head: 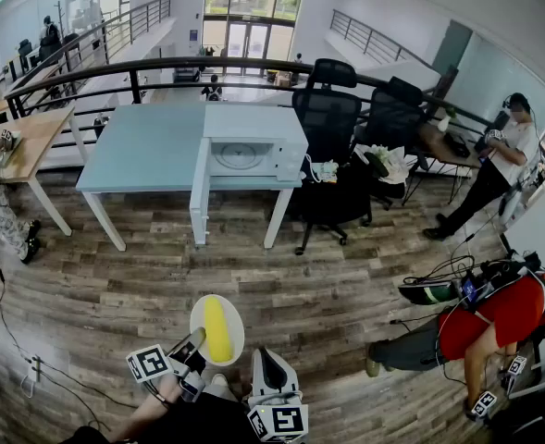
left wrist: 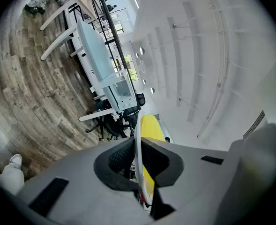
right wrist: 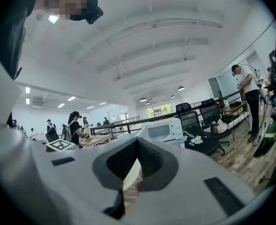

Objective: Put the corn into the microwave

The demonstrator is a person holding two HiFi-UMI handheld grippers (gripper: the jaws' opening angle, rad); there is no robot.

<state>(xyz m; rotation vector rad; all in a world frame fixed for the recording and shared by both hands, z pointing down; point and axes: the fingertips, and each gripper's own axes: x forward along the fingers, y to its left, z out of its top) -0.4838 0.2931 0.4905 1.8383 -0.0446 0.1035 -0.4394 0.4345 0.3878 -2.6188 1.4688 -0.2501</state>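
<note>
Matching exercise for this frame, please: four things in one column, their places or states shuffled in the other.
1 corn
2 left gripper
3 right gripper
4 microwave

A on the table, door open
B lying on the plate
C jaws shut, empty
D clamped on the plate's rim

Pairs: 1-B, 2-D, 3-C, 4-A

The left hand-held gripper point(left wrist: 138, 142) hides part of the corn point(left wrist: 152, 128) and plate point(left wrist: 138, 122).
</note>
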